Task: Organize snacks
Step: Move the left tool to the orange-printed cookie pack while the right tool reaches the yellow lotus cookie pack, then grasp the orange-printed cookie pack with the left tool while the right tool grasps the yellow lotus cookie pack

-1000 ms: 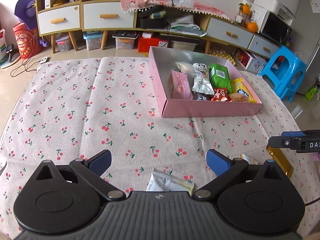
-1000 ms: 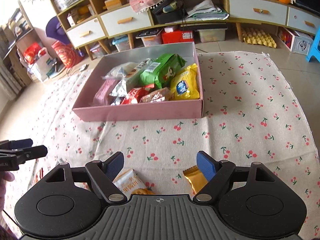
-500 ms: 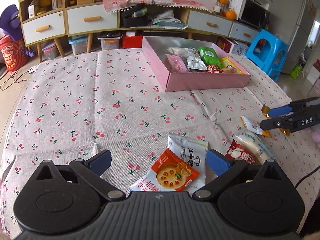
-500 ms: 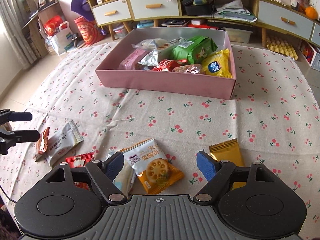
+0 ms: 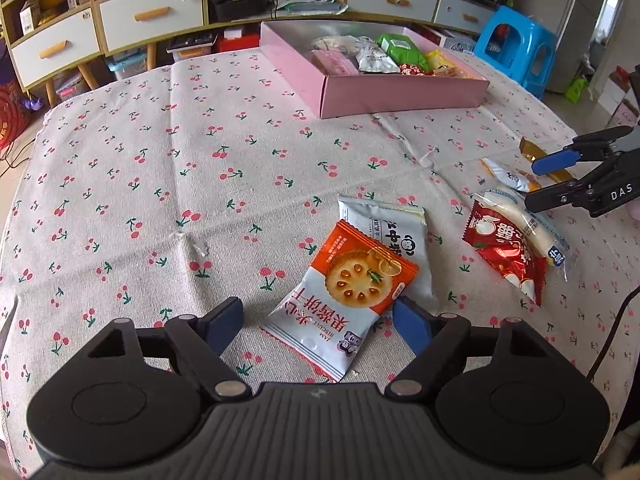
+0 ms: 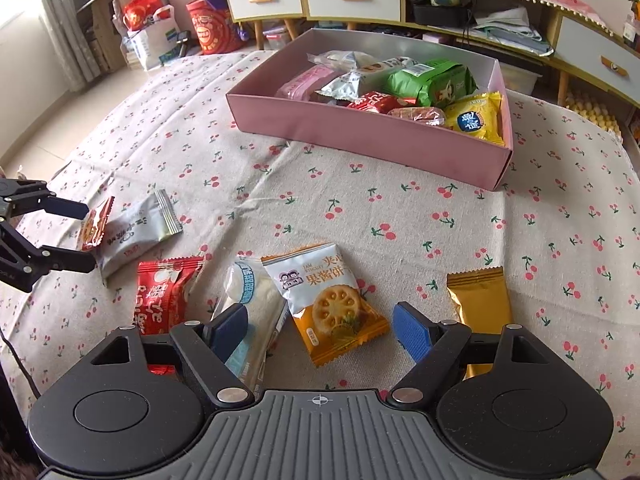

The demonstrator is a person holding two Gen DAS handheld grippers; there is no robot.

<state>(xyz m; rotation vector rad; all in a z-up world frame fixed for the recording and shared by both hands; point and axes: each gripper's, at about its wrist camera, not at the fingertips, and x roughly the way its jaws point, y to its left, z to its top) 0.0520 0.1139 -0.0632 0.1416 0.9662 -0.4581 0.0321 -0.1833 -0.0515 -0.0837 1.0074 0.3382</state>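
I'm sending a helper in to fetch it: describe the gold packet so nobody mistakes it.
Find the pink snack box on the cherry-print tablecloth. On the cloth in front of its right end lies the gold packet, apart from the rest. Unlike the orange jam biscuit packet nearby, it is plain and unprinted.

Loose snack packets (image 6: 324, 300) flat on the cherry-print cloth (image 6: 440, 220), near the half-filled pink box (image 6: 360, 136).

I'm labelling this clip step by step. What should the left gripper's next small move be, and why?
Probably lower a little and close on the orange biscuit packet. The left gripper is open, its jaws just narrowed, and the packet lies between them, one finger near its edge, without being pinched. It rests on a grey packet, so a shallow grip should lift only the top one toward the pink box.
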